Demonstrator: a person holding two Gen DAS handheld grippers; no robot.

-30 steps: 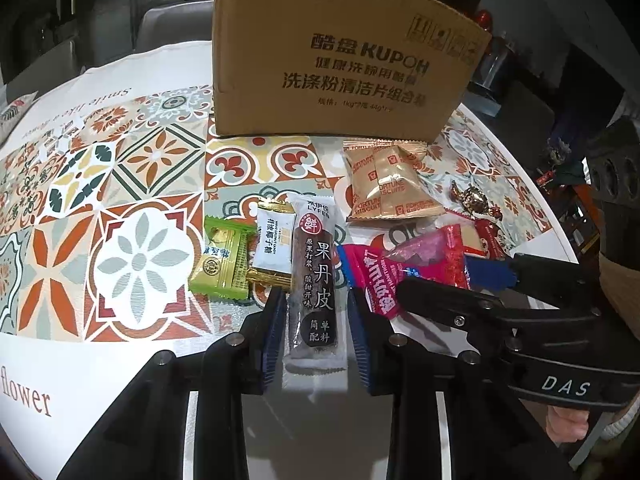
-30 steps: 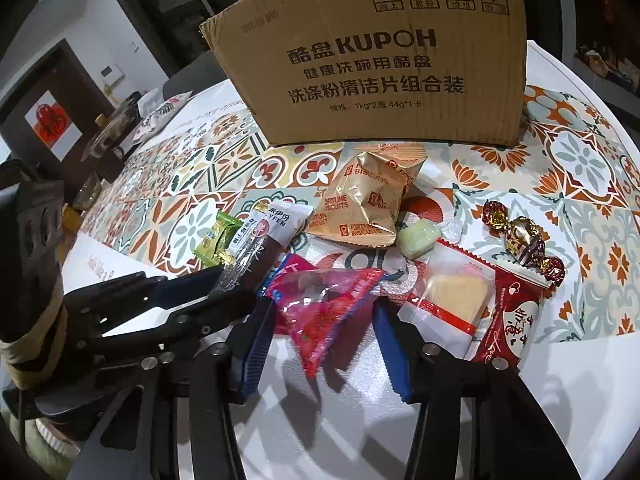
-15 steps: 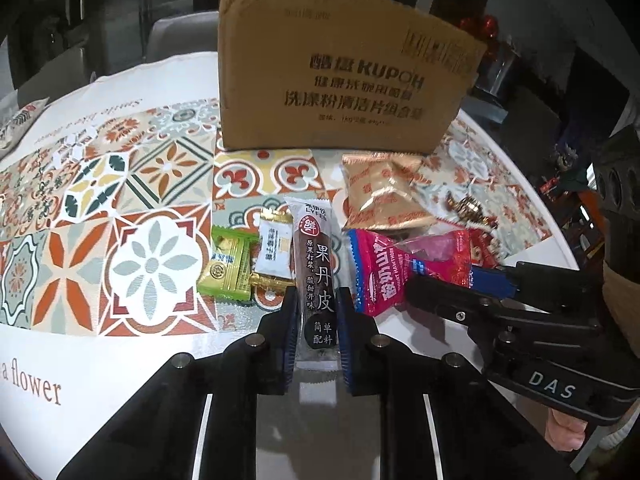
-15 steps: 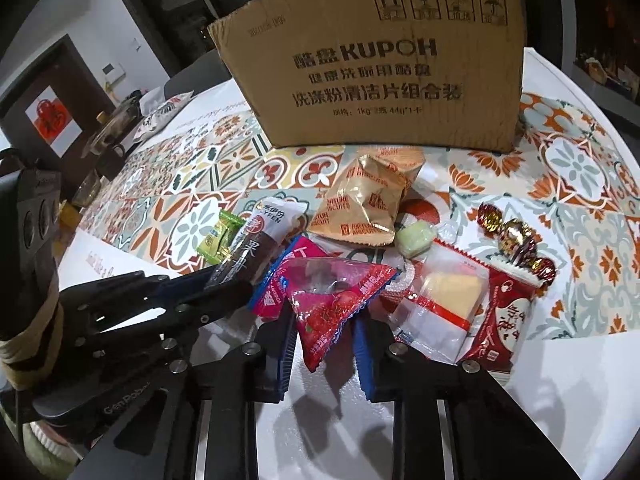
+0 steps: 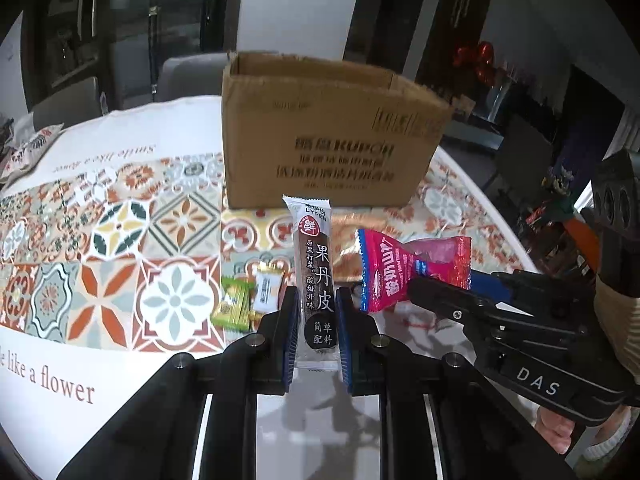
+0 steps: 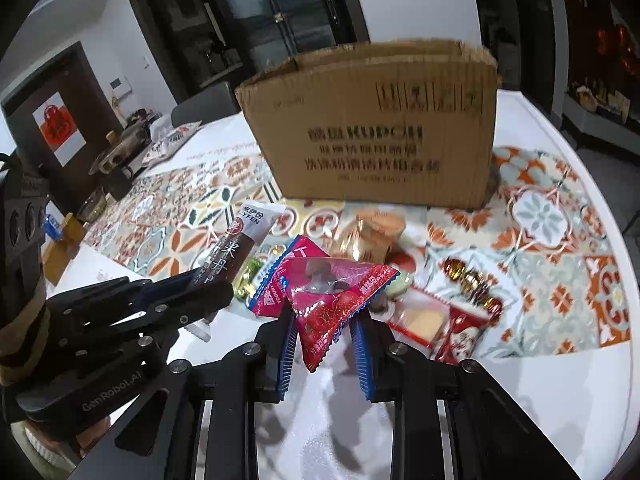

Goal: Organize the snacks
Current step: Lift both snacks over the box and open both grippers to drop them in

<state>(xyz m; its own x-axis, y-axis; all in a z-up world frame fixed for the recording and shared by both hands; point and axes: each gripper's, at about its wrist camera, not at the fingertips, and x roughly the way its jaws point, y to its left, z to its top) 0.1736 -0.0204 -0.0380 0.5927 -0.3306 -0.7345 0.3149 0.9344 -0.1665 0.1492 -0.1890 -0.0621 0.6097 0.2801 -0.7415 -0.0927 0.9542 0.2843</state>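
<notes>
My left gripper [image 5: 318, 330] is shut on a long brown fruit-leather bar [image 5: 316, 276] and holds it up off the table. My right gripper [image 6: 325, 338] is shut on a pink triangular snack bag [image 6: 328, 300], also lifted. Each held snack shows in the other view: the pink bag [image 5: 408, 268] and the brown bar [image 6: 236, 248]. The open cardboard box [image 5: 328, 136] stands behind, also in the right wrist view [image 6: 380, 132].
On the patterned tablecloth [image 5: 120, 240] lie a green candy [image 5: 232, 306], a white and gold candy [image 5: 266, 292], a gold biscuit pack [image 6: 368, 236], a red-trimmed cracker pack [image 6: 424, 316], a red packet [image 6: 460, 332] and foil candies [image 6: 468, 280]. Table edge at right.
Both grippers closed on their snacks and lifted them off the table. The box now looks farther and lower in both views.
</notes>
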